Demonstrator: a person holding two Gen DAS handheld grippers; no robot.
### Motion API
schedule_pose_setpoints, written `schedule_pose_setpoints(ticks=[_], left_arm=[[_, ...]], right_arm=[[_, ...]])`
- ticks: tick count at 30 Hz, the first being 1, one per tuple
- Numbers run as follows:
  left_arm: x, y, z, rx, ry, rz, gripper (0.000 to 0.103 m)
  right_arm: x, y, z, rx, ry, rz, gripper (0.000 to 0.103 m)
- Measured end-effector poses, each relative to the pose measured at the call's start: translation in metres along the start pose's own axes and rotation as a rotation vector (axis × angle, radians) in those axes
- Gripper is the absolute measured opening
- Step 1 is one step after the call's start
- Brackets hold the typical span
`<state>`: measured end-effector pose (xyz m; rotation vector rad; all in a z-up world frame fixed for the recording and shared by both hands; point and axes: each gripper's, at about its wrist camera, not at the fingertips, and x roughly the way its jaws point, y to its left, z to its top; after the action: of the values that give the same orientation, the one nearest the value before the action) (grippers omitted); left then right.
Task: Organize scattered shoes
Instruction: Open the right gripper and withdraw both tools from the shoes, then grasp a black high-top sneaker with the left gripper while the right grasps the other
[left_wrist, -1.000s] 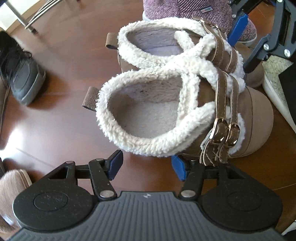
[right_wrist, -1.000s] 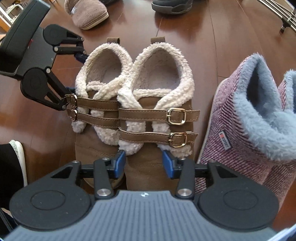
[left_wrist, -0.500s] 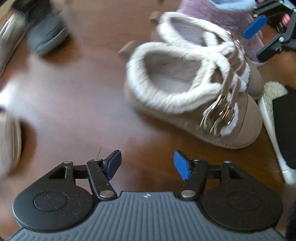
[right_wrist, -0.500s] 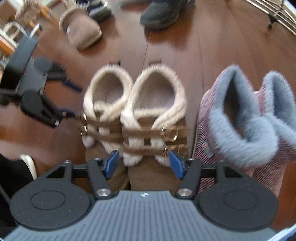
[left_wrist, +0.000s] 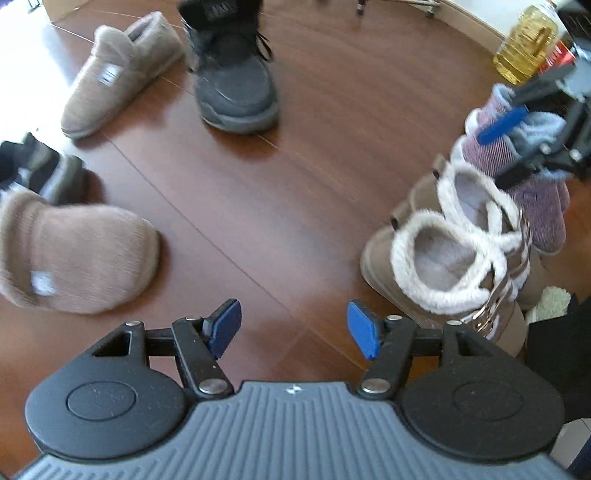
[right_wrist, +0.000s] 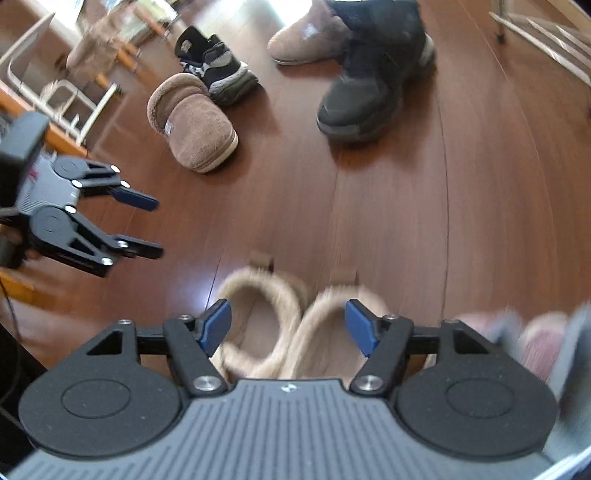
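Observation:
A pair of tan fleece-lined buckle boots (left_wrist: 454, 251) stands side by side on the wood floor, right of my open, empty left gripper (left_wrist: 293, 328). Behind them sits a purple boot pair (left_wrist: 532, 184). In the right wrist view the fleece boots (right_wrist: 295, 325) lie blurred just beyond my open right gripper (right_wrist: 288, 326), nothing held. Scattered shoes lie farther out: a brown slipper (left_wrist: 74, 254) at left, another brown slipper (left_wrist: 122, 70), a black high-top shoe (left_wrist: 232, 70). The left gripper (right_wrist: 136, 225) shows at left in the right wrist view.
A black-and-grey sneaker (right_wrist: 221, 70) lies behind the brown slipper (right_wrist: 192, 122). A bottle of oil (left_wrist: 524, 44) stands at the far right. White chair legs (right_wrist: 66, 99) and a metal rack (right_wrist: 546, 33) border the floor. Bare wood floor (left_wrist: 288, 184) spreads in the middle.
Both grippers have let go of the fleece boots and pulled back and up. The left gripper swung left toward the scattered shoes; the right one opened wider.

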<state>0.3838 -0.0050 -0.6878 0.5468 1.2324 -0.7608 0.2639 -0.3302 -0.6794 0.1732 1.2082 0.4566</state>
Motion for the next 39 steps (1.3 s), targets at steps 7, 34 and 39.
schedule_pose_setpoints(ticks=[7,34,39], left_arm=[[-0.104,0.044,0.044,-0.303,-0.026,0.102,0.069],[0.032,0.351,0.061,-0.918,-0.225,0.34,0.073],[0.05,0.361,0.06,-0.927,-0.214,0.329,0.071]], right_arm=[[-0.056,0.021,0.124,-0.275,-0.085,0.036,0.066],[0.276,0.116,0.42,-0.468,-0.078,0.006,0.049],[0.318,0.118,0.429,-0.499,-0.011,0.039,0.04]])
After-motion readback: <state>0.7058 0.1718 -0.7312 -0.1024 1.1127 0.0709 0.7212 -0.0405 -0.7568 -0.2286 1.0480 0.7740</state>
